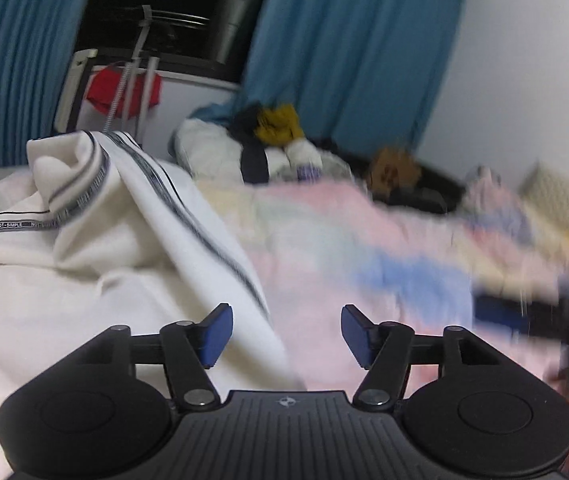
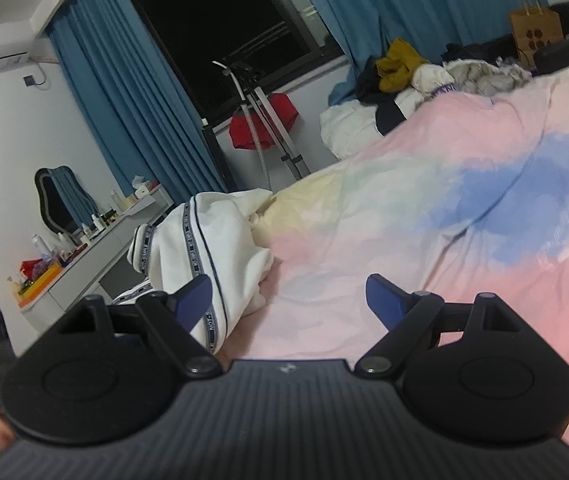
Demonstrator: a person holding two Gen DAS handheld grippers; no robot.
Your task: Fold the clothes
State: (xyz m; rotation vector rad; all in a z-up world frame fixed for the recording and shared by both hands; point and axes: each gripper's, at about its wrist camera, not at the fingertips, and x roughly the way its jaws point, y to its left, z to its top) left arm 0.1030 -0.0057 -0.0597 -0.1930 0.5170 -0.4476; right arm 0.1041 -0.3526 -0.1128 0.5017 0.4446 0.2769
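A white garment with dark lettered trim (image 1: pixel 84 216) lies crumpled on the pastel pink-and-blue bedspread (image 1: pixel 364 248). My left gripper (image 1: pixel 286 332) is open and empty, just above the garment's right edge. In the right wrist view the same garment (image 2: pixel 208 240) lies bunched at the bed's left edge. My right gripper (image 2: pixel 288 300) is open and empty over the bedspread (image 2: pixel 444 208), its left finger (image 2: pixel 194 294) over the garment's trim. The right part of the left wrist view is motion-blurred.
A pile of other clothes (image 2: pixel 404 76) lies at the far end of the bed. A paper bag (image 2: pixel 534 32) stands beyond it. A garment steamer stand with a red cloth (image 2: pixel 264 120) is by the window. A cluttered dresser (image 2: pixel 96 240) stands at the left.
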